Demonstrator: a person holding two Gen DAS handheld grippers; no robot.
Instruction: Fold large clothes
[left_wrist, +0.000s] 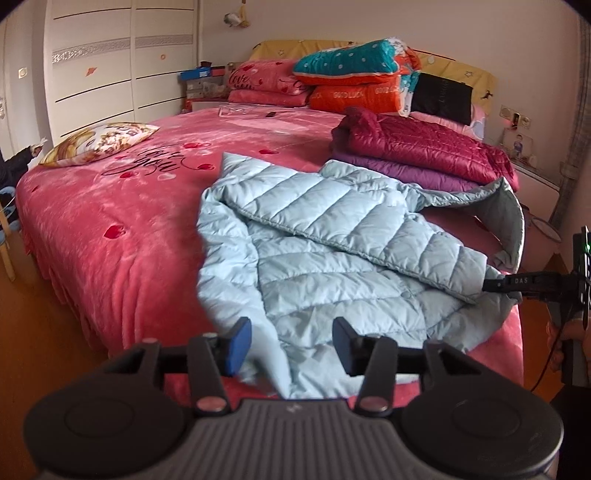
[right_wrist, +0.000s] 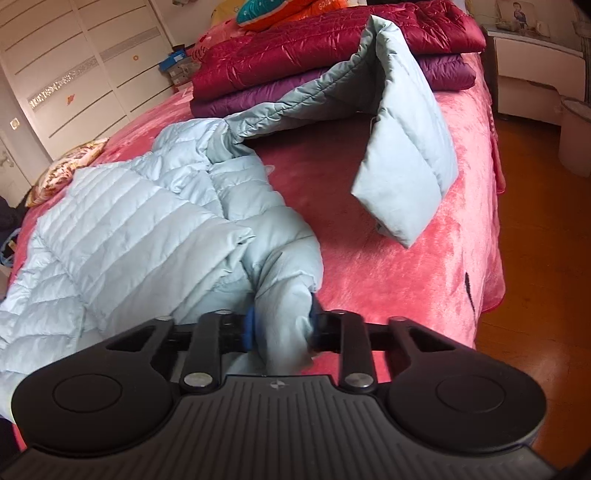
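A light blue quilted down jacket (left_wrist: 332, 236) lies spread on the pink bed (left_wrist: 110, 221), one sleeve folded across its body. My left gripper (left_wrist: 291, 347) is open over the jacket's near hem, with fabric between the fingers but not pinched. My right gripper (right_wrist: 282, 326) is shut on a bunched part of the jacket (right_wrist: 147, 236) near its edge. It also shows in the left wrist view (left_wrist: 498, 284) at the jacket's right side. A hood or sleeve part (right_wrist: 402, 147) stands up, draped over the bed.
Folded dark red (left_wrist: 424, 144) and purple (left_wrist: 406, 173) down jackets are stacked behind the blue one. Folded blankets (left_wrist: 351, 74) and pillows sit at the headboard. A patterned cushion (left_wrist: 96, 142) lies at left. A nightstand (right_wrist: 535, 70) and wooden floor (right_wrist: 535, 258) are right of the bed.
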